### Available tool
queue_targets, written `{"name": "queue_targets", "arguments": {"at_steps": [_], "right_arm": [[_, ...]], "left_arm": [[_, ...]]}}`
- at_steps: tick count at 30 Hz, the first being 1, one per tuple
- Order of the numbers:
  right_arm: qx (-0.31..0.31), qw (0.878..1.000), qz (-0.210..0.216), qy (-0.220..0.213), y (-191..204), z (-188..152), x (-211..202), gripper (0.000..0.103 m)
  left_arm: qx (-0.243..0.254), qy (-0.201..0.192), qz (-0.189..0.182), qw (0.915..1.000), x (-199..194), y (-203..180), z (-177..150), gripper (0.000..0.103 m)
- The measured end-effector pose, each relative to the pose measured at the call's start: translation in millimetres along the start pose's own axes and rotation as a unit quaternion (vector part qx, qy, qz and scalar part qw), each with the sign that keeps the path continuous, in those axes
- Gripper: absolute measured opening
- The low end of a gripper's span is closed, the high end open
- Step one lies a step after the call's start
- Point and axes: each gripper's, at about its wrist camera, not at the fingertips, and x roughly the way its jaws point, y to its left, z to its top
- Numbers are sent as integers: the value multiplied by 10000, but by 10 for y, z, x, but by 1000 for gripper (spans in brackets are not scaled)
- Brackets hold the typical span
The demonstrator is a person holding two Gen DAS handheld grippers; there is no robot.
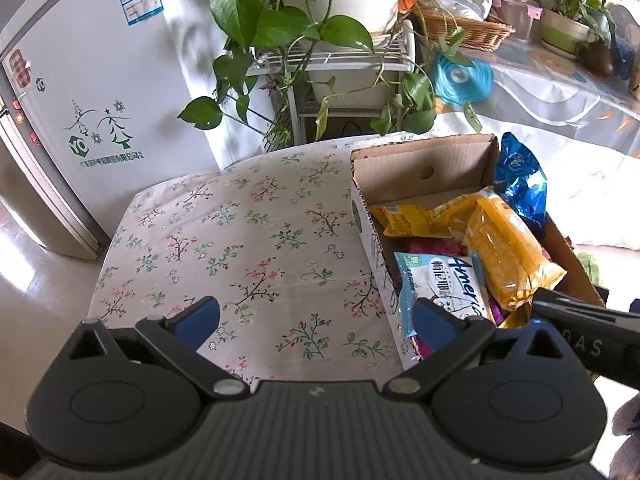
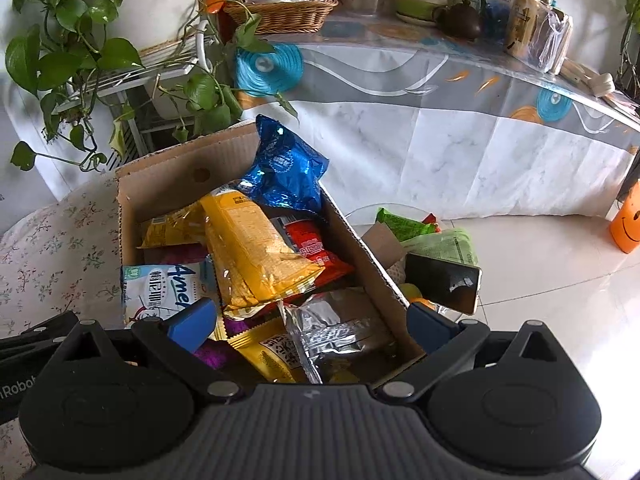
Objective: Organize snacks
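Observation:
A cardboard box (image 1: 420, 164) (image 2: 168, 184) full of snack packets stands on the floral-cloth table (image 1: 240, 240). Inside lie a large yellow bag (image 1: 504, 248) (image 2: 252, 248), a shiny blue bag (image 1: 520, 184) (image 2: 284, 164), a white and light-blue packet (image 1: 444, 284) (image 2: 160, 284), a red packet (image 2: 316, 252) and a silver packet (image 2: 340, 332). My left gripper (image 1: 316, 320) is open above the table at the box's near left corner, holding nothing. My right gripper (image 2: 312, 324) hangs open over the near end of the box, its fingers either side of the packets.
A fridge (image 1: 80, 100) stands at the left, and a plant rack (image 1: 332, 64) behind the table. A second covered table (image 2: 460, 120) holds a wicker basket (image 2: 280, 12) and pots. Right of the box lie a dark phone (image 2: 444, 284) and green packets (image 2: 404, 224).

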Motion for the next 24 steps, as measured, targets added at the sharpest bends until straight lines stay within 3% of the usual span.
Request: {"name": "queue_targets", "arguments": {"at_steps": [24], "right_arm": [[21, 9999, 130, -16, 8, -139, -75, 103]], "left_arm": [[89, 52, -125, 9999, -75, 83, -129, 102]]}}
